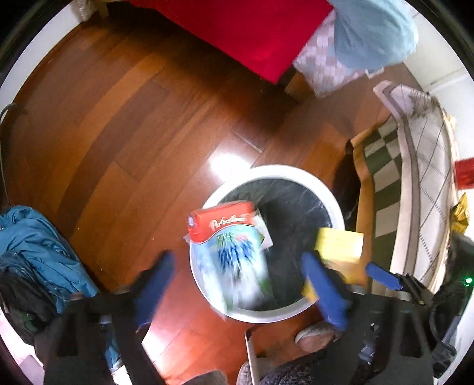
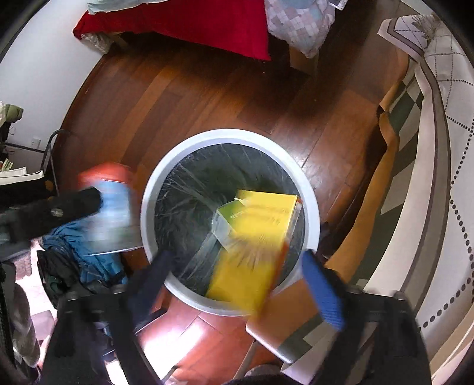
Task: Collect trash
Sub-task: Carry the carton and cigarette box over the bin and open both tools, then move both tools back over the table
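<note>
A white round bin (image 1: 296, 171) with a black liner stands on the wooden floor. A red, white and blue package (image 1: 231, 237) is blurred over its left rim, between the wide-apart blue fingers of my left gripper (image 1: 238, 255), which is open and not touching it. A yellow box (image 2: 254, 245) is blurred over the bin (image 2: 225, 133) mouth between the fingers of my open right gripper (image 2: 238, 254), also untouched. The left wrist view shows the yellow box (image 1: 340, 245) at the bin's right. The right wrist view shows the package (image 2: 109, 213) at the bin's left.
A red bed cover (image 1: 251, 26) hangs at the back. A pile of blue clothing (image 1: 44, 245) lies left of the bin. A green-checked mat (image 1: 382, 165) and a white patterned cloth (image 2: 438, 183) lie to the right. A person's slippered foot (image 1: 314, 334) is near the bin.
</note>
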Tool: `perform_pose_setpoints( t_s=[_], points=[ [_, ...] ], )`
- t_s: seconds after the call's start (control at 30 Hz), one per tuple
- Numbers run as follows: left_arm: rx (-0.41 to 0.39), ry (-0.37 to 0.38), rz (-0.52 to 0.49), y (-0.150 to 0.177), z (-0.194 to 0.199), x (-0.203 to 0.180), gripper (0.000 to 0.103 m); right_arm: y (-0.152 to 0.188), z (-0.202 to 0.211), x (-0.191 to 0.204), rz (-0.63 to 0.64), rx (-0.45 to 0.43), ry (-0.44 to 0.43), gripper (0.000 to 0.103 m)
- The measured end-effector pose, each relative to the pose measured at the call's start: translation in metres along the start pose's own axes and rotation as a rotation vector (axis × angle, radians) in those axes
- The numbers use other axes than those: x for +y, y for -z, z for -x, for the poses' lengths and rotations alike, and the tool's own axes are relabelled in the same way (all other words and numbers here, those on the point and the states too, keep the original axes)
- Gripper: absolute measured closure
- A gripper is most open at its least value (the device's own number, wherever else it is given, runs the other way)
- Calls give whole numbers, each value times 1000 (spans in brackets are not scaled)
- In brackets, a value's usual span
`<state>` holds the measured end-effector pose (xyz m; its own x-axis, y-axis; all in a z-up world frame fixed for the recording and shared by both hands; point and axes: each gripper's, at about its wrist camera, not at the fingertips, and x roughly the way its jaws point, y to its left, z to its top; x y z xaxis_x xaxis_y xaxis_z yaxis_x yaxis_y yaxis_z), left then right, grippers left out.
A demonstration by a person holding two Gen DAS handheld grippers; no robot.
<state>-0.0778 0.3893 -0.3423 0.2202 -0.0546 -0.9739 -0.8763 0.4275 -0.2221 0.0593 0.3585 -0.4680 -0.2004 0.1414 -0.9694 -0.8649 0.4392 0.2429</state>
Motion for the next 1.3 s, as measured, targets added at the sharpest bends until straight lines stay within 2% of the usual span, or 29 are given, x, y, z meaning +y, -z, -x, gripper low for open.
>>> perform_pose_setpoints(
  t_s=[0.17, 0.23, 0.4, 0.67, 1.07, 1.3],
  points=[
    [-62, -89, -19, 5, 16, 1, 5, 2, 12, 5, 0, -26, 14, 8],
    [-86, -120, -26, 10, 21, 3, 5, 5, 16, 8, 9, -32, 29, 3],
    [-155, -208, -53, 24, 37, 1, 5, 12, 27, 14, 23, -40, 55, 3],
    [-219, -234, -79, 51, 70, -7, 5, 30, 67, 22, 30, -101, 65, 3],
    [-341, -248, -138, 97, 138, -29, 5, 77, 165, 31, 43, -283, 49, 3],
    [-409, -234, -177, 116, 176, -55, 5, 106, 223, 17, 14, -386, -1, 3]
  ],
)
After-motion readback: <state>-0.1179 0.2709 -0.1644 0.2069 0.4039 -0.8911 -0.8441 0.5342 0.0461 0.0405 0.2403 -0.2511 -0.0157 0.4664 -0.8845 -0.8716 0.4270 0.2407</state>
